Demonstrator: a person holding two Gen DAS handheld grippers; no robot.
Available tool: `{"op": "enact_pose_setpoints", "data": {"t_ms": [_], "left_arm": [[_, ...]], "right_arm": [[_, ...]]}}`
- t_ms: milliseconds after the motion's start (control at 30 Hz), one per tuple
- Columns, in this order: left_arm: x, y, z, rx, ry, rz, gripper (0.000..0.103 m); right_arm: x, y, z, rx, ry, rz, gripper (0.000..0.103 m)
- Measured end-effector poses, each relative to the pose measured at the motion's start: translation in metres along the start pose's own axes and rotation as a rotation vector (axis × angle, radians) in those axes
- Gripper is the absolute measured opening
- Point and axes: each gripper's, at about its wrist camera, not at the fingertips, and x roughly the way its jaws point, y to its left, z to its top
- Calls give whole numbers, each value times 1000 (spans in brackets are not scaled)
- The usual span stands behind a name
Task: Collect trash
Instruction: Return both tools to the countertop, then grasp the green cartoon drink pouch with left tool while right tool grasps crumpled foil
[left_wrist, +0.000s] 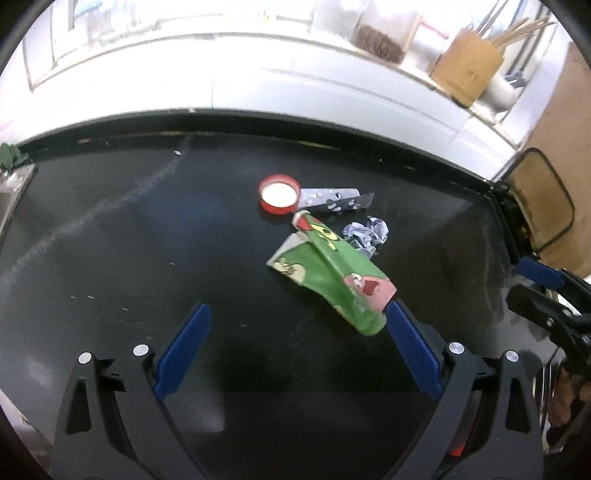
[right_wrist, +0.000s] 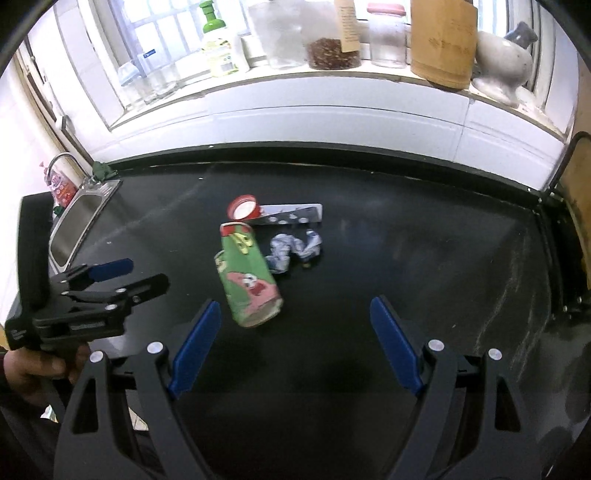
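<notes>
A green cartoon-printed carton (left_wrist: 332, 277) lies crushed on the black counter (left_wrist: 147, 258). Beyond it lie a red cap (left_wrist: 279, 194), a silver pill blister strip (left_wrist: 332, 197) and a crumpled paper ball (left_wrist: 365, 234). My left gripper (left_wrist: 299, 317) is open and empty, its right fingertip touching or just beside the carton's near end. In the right wrist view the carton (right_wrist: 249, 277), cap (right_wrist: 244, 208), strip (right_wrist: 291, 214) and paper ball (right_wrist: 293, 249) lie ahead. My right gripper (right_wrist: 295, 310) is open and empty, just short of the carton.
A steel sink (right_wrist: 79, 221) sits at the counter's left end. The window sill behind holds jars (right_wrist: 334, 51), a green-capped bottle (right_wrist: 218, 44), a wooden utensil holder (right_wrist: 443, 40) and a grey vase (right_wrist: 506, 62). A black-framed board (left_wrist: 543, 199) stands at the right edge.
</notes>
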Motion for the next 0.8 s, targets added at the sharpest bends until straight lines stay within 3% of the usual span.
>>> {"op": "enact_pose_setpoints", "data": {"t_ms": [233,533,633,800], "left_arm": [[48,-32,16,-70,44,24,93],[112,-56,26,-29,102,104,93],[118,-55,21,27,89,157,94],[112,-39,10,71,87,158,94]], "right_arm": [[16,-32,2,-2,42,22,81],[46,-59,11,-10,110,37,81],[56,-60,12,-30,127,43,80],[85,-54,20,-48,166,75,81]]}}
